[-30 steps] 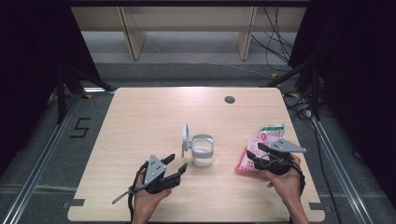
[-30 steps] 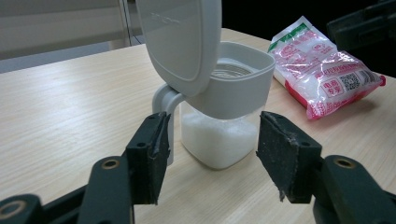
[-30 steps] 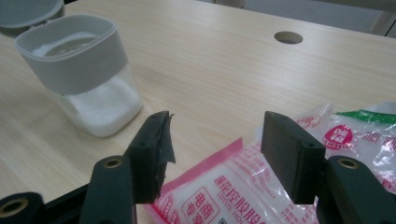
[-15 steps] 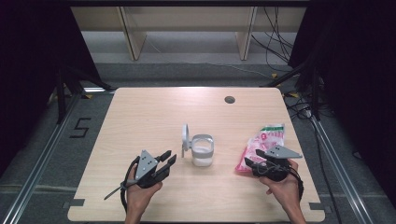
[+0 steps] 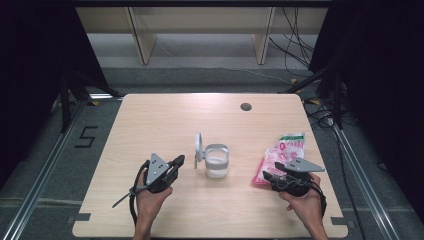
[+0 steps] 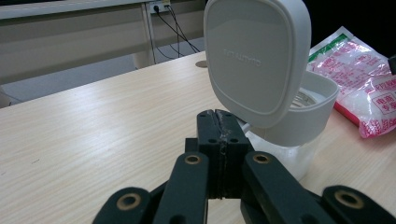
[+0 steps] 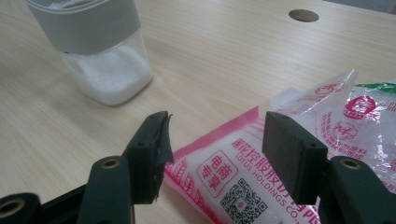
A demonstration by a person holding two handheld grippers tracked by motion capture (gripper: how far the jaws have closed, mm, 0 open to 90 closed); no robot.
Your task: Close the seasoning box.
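High view: pale wood bench [image 5: 150,125] on a grey floor, dark curtains around — jar [image 5: 216,161] mid-bench, lid up. Left gripper [image 6: 223,135] view: jaws pressed together, empty, near the jar. Right gripper [image 7: 215,154] view: jaws wide apart over the pink bag [image 7: 280,158] — not gripping.

A pale wood-grain bench with rounded corners [image 5: 165,125] stands on a grey floor [image 5: 200,80]; a small round dark cable hole [image 5: 245,106] sits near its far right edge; 2 silver metal rails [image 5: 40,180] run along the floor on either side; a black numeral 5 [image 5: 86,136] is marked on the floor at the left; beyond, a light wooden shelf unit [image 5: 200,20] crosses the back, with black cables [image 5: 300,30] trailing at the right; black curtains [image 5: 35,60] close both sides.
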